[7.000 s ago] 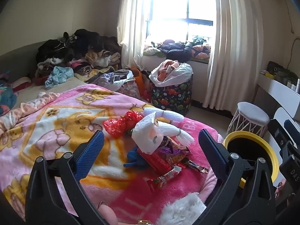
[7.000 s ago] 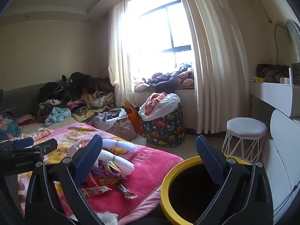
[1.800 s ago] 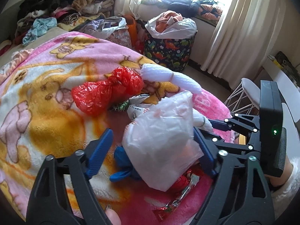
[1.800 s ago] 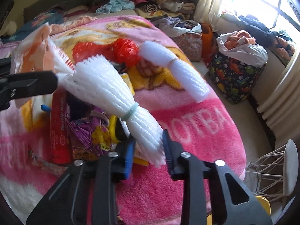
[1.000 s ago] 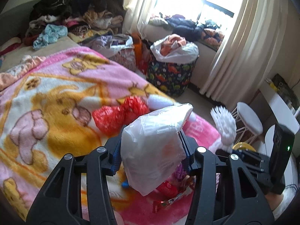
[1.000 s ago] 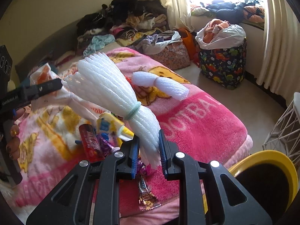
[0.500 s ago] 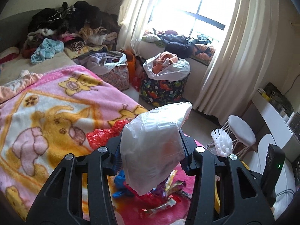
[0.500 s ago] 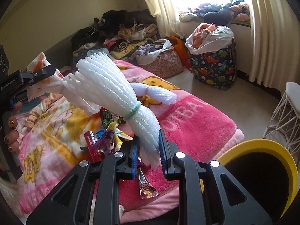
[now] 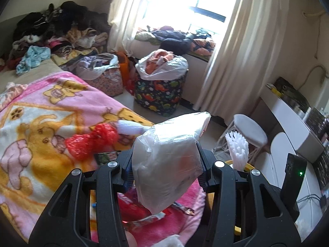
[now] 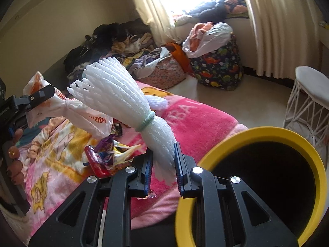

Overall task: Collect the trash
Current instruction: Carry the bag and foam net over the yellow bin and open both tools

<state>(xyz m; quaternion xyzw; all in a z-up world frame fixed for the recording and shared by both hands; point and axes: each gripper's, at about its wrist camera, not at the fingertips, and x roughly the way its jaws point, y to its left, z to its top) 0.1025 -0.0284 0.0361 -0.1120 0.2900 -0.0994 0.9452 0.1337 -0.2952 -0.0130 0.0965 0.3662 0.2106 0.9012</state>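
The right gripper (image 10: 162, 165) pinches the lower end of a white foam net bundle (image 10: 123, 100), its long axis slanting up and away to the left from the jaws. The yellow-rimmed bin (image 10: 267, 132) stands just off the bed's near corner, immediately right of that gripper, so the right hand looks nearer to it than the left and a short swing rightward should bring the bundle over the opening.

The left gripper (image 9: 166, 169) is clamped on a white plastic bag (image 9: 167, 160), held up above the pink blanket (image 9: 41, 111); the bin lies to its right, mostly hidden behind the right hand's tool. A red plastic bag (image 9: 90, 142) and a heap of snack wrappers (image 10: 107, 156) lie on the blanket near its bin-side edge, not yet collected.

Compared with seven seconds ago, both grippers were spread and empty, and the bag and foam net lay on the blanket. A second ago both loads were already lifted; the bin's mouth now fills far more of the right view.
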